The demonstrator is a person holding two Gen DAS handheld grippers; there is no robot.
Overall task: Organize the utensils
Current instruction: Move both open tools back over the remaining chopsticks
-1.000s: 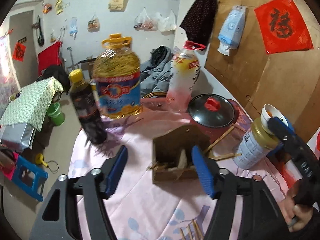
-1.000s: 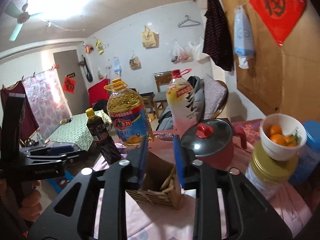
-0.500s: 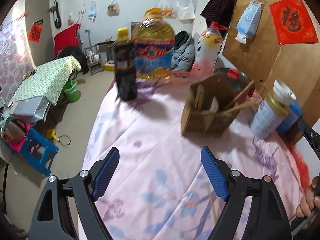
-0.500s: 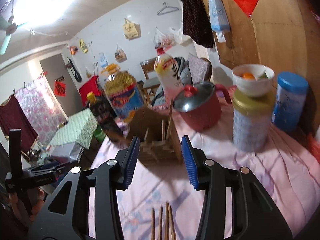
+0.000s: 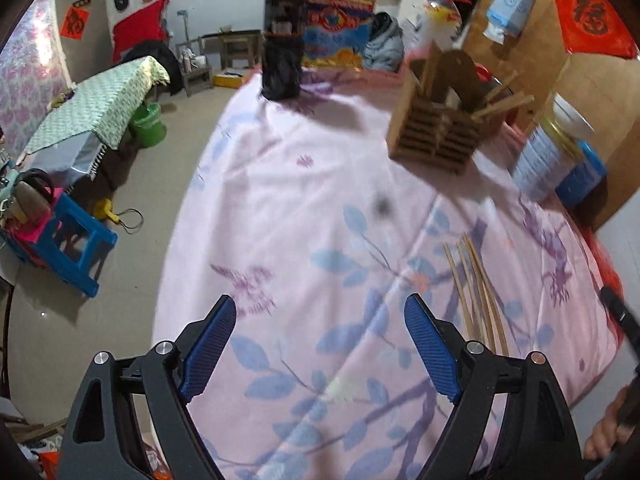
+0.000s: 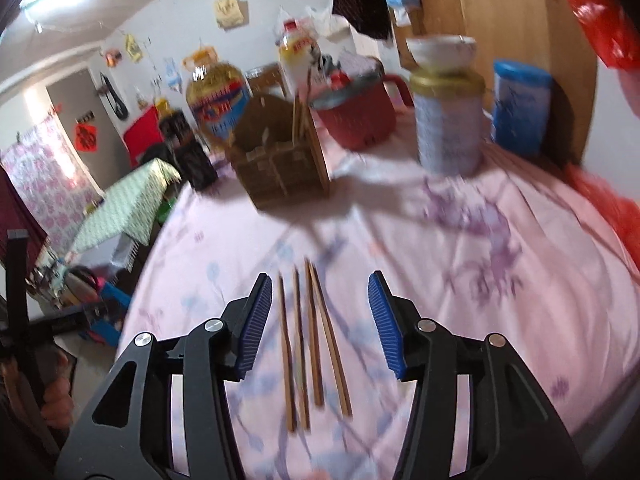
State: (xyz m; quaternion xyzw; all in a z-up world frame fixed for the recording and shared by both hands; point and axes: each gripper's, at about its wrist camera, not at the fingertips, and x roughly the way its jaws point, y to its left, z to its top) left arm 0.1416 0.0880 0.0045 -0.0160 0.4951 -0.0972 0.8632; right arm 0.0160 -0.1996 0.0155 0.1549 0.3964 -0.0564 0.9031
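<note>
Leftmost, the left gripper (image 5: 320, 344) hangs wide open and empty over the flowered cloth (image 5: 304, 208), while beside it the right gripper (image 6: 316, 316), jaws opening, straddles four loose chopsticks (image 6: 310, 340) without touching them, the wooden holder (image 6: 280, 160) standing well beyond.

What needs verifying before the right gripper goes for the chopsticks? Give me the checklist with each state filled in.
1. Chopsticks lying loose on the tablecloth, none held: ok.
2. Right gripper lined up over them: ok, they lie between its fingers.
3. Right gripper unobstructed: ok, jaws opening, pads off the sticks.
4. Left gripper out of the way: ok, open over bare cloth, chopsticks to its right.
5. Wooden holder upright with room: upright ok; free room cannot tell.
6. Exact stick count: cannot tell, motion blur.
</note>
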